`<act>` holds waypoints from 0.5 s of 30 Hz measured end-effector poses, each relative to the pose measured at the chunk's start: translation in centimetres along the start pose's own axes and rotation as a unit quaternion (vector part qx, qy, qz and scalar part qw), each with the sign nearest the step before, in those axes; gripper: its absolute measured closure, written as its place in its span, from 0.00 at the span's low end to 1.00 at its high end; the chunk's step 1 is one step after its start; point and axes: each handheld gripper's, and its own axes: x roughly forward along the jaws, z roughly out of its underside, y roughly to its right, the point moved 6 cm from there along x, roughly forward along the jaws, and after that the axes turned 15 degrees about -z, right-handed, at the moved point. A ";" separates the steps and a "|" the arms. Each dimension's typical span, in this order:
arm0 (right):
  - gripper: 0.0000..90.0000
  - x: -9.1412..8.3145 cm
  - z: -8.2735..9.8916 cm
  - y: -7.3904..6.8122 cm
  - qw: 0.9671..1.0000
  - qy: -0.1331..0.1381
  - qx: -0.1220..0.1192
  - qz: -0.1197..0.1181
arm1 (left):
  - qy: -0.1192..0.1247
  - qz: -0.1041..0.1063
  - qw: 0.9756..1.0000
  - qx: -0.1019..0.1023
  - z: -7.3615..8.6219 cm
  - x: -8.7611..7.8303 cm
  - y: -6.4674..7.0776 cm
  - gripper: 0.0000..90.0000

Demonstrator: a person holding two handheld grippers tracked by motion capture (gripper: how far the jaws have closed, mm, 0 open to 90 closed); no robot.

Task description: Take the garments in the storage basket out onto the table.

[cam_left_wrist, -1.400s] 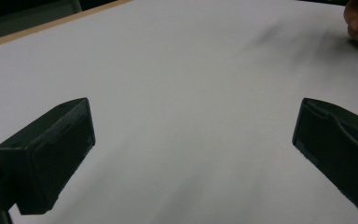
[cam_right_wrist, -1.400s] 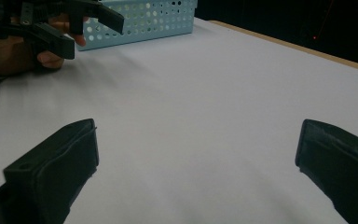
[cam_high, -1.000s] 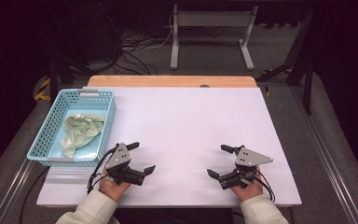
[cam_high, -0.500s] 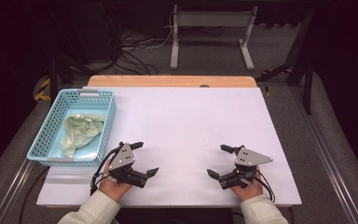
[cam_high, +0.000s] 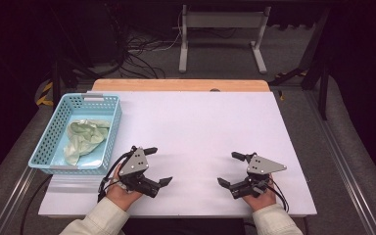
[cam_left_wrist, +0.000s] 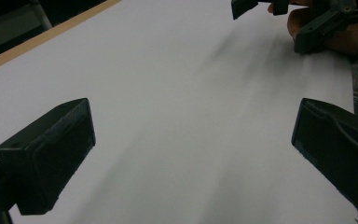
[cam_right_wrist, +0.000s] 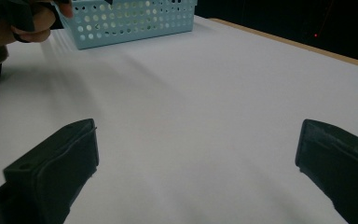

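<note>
Where the white table top (cam_high: pixel 200 132) meets the person's side, two hand-held grippers rest near its front edge, well apart from each other, each gripped by a hand in a pale sleeve. Left gripper (cam_high: pixel 155 165): jaws spread wide, nothing between them, pointing toward the table's middle; in the left gripper view both black jaws stand far apart over bare white surface. Right gripper (cam_high: pixel 231 169): jaws likewise spread wide and empty, pointing toward the left gripper; its own view shows the same wide gap above the bare top. Light blue perforated basket (cam_high: pixel 108 128): set at the table's left edge, just beyond the left gripper, holding a crumpled pale green cloth (cam_high: pixel 83 138). Wooden strip (cam_high: pixel 181 85): along the table's far edge. Cables and a white metal stand (cam_high: pixel 221 36): on the floor beyond the table
</note>
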 end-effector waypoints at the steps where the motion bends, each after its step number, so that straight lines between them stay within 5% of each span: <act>1: 0.00 0.0 0.0 0.0 1.000 0.001 0.000 0.000 | -0.001 0.002 1.000 0.000 -0.1 0.0 0.1 0.00; 15: 0.00 0.0 0.0 0.0 1.000 0.001 0.001 -0.002 | 0.003 0.011 1.000 0.000 -1.1 -0.3 -0.2 0.00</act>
